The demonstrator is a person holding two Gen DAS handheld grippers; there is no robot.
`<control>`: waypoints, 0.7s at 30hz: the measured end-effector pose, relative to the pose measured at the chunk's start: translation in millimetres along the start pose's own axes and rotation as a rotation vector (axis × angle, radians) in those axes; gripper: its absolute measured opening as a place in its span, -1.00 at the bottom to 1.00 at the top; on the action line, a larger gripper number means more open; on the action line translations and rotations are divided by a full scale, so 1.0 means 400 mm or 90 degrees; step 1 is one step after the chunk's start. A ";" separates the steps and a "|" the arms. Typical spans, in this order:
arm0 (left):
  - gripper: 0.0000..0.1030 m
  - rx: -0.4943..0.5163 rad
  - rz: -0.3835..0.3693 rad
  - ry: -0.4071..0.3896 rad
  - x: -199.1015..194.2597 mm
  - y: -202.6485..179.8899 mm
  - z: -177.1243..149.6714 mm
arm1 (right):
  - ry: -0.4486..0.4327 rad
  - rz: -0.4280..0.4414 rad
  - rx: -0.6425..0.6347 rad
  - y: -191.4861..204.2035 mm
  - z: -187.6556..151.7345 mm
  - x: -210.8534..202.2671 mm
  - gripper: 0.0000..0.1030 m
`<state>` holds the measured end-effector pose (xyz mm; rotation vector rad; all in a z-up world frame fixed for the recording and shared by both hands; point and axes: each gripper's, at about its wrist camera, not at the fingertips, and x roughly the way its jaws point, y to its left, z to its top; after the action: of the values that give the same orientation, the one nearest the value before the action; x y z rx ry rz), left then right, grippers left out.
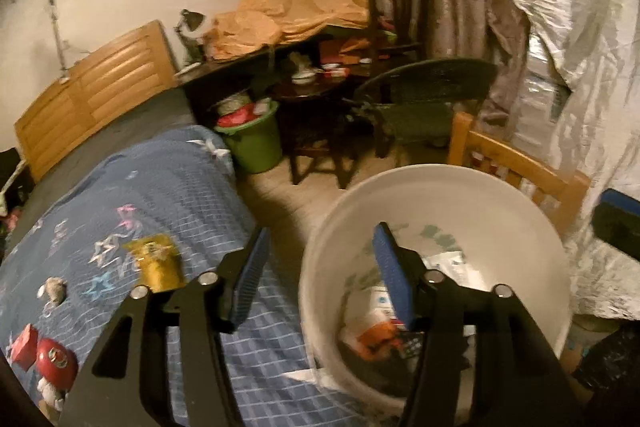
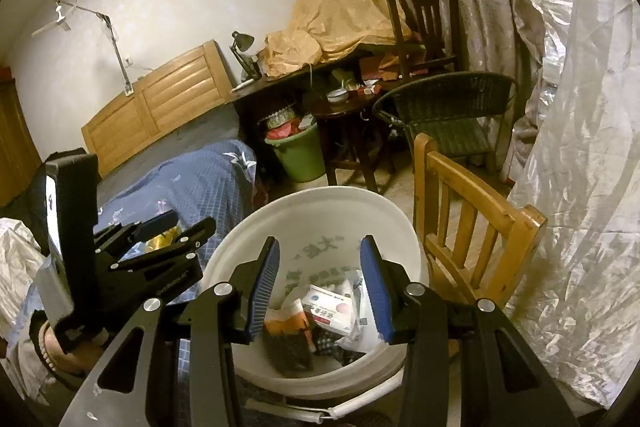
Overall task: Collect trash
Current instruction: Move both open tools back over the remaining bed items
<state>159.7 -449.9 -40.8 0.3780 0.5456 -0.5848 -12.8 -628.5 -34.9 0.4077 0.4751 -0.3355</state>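
My right claw [image 2: 320, 283] hangs apart and empty over the round white plastic bucket [image 2: 320, 211], where crumpled wrappers and a small carton [image 2: 330, 309] lie. My left claw [image 1: 320, 275], jaws spread and empty, straddles the bucket's rim beside the quilted blue bedspread [image 1: 168, 195], where a shiny gold packet [image 1: 158, 261] lies.

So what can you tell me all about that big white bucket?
The bucket is round, white and looks like plastic, with faded green print on its inside wall. It stands upright on the floor, between the bed and a wooden chair; whether it touches either is unclear. A wire handle with a white grip hangs down its near side. It is partly filled with trash: white packets, an orange wrapper, something dark. Both grippers hover over it, jaws open and empty.
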 end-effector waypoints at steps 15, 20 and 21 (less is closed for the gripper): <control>0.43 -0.113 0.159 -0.063 -0.153 0.209 -0.118 | -0.153 -0.027 -0.057 0.183 -0.133 -0.082 -0.15; 0.50 -0.151 0.191 -0.075 -0.216 0.296 -0.157 | -0.159 -0.013 -0.093 0.276 -0.174 -0.081 -0.15; 0.51 -0.158 0.196 -0.075 -0.226 0.316 -0.165 | -0.156 -0.008 -0.097 0.293 -0.181 -0.079 -0.15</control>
<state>148.4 -283.1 -17.8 0.1850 0.4295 -0.2375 -19.1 -487.6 -42.9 0.2118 0.2608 -0.3543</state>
